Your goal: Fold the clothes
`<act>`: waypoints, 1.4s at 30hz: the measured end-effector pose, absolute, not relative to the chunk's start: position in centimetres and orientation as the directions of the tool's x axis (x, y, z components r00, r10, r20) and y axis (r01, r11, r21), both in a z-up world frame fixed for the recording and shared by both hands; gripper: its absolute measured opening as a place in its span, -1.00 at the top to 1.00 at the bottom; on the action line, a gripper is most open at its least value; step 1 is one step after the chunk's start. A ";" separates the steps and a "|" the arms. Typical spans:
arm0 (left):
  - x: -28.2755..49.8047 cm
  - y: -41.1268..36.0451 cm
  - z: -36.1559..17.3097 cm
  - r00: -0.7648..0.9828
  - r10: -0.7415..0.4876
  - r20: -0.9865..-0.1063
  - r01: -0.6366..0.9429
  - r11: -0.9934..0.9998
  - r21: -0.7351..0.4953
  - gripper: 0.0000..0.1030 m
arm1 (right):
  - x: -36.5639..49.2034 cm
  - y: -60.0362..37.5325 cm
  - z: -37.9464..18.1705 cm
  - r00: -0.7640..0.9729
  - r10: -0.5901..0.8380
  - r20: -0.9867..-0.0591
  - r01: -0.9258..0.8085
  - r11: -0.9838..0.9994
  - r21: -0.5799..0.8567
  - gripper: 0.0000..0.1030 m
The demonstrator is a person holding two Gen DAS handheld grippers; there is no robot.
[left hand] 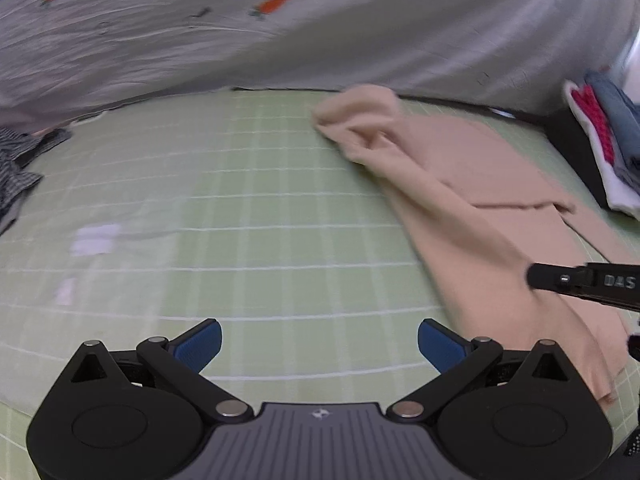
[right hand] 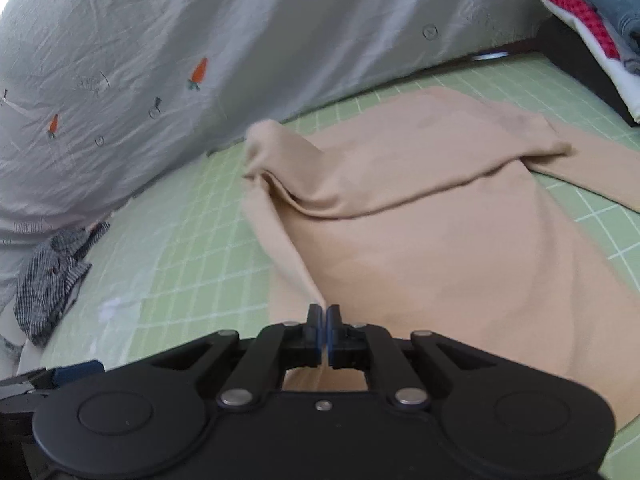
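While the right tool (right hand: 324, 312) pinches the near edge of the soft beige knit garment (right hand: 440, 240), the left tool (left hand: 319, 340) gapes empty above the green gridded surface (left hand: 240, 220). Mid-fold, seemingly: next, carry that edge across toward the far bunched sleeve.

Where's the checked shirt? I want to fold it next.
The checked shirt lies crumpled at the left edge of the green grid mat, against the grey carrot-print sheet, left of the beige garment.
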State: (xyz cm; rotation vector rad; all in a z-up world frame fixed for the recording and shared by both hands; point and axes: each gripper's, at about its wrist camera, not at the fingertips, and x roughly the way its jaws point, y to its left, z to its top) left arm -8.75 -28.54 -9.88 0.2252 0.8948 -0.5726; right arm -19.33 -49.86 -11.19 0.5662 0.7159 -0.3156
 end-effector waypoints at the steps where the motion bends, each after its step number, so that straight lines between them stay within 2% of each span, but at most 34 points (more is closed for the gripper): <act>1: -9.4 -29.5 -10.0 0.484 -0.373 -0.792 0.566 0.823 -0.041 -1.00 | -19.3 -50.4 -11.6 0.708 -0.065 -0.704 0.449 0.811 0.376 0.95; 6: -12.2 -33.2 -11.1 0.472 -0.344 -0.812 0.614 0.789 0.023 -1.00 | -18.9 -51.9 -13.6 0.647 -0.018 -0.762 0.405 0.855 0.324 0.94; 10: -13.5 -35.5 -12.3 0.461 -0.299 -0.836 0.625 0.777 0.067 -1.00 | -19.1 -53.3 -14.2 0.632 0.019 -0.775 0.364 0.875 0.318 0.90; 14: -13.8 -37.6 -14.0 0.442 -0.208 -0.872 0.617 0.777 0.127 -1.00 | -19.7 -55.5 -13.7 0.645 0.016 -0.764 0.352 0.881 0.316 0.71; 17: -13.7 -38.2 -14.6 0.440 -0.178 -0.880 0.587 0.799 0.132 -1.00 | -20.1 -57.8 -13.4 0.648 -0.012 -0.761 0.376 0.874 0.307 0.54; 21: -12.4 -38.5 -14.4 0.454 -0.140 -0.880 0.517 0.846 0.132 -1.00 | -20.6 -61.5 -13.1 0.651 -0.052 -0.757 0.432 0.846 0.313 0.45; 22: -12.1 -38.5 -14.2 0.466 -0.126 -0.876 0.497 0.856 0.141 -1.00 | -20.7 -62.3 -13.1 0.651 -0.062 -0.756 0.446 0.837 0.316 0.36; 29: -7.7 -38.9 -13.6 0.516 -0.063 -0.854 0.364 0.919 0.151 -1.00 | -19.6 -69.1 -12.7 0.665 -0.164 -0.728 0.551 0.766 0.331 0.27; 38: -2.5 -42.4 -14.7 0.527 -0.054 -0.848 0.343 0.927 0.155 -1.00 | -14.4 -76.8 -14.2 0.633 -0.269 -0.726 0.603 0.760 0.245 -0.08; 42: -2.2 -43.1 -14.8 0.541 -0.063 -0.839 0.380 0.908 0.177 -1.00 | -12.5 -78.5 -15.3 0.593 -0.282 -0.754 0.588 0.792 0.166 -0.11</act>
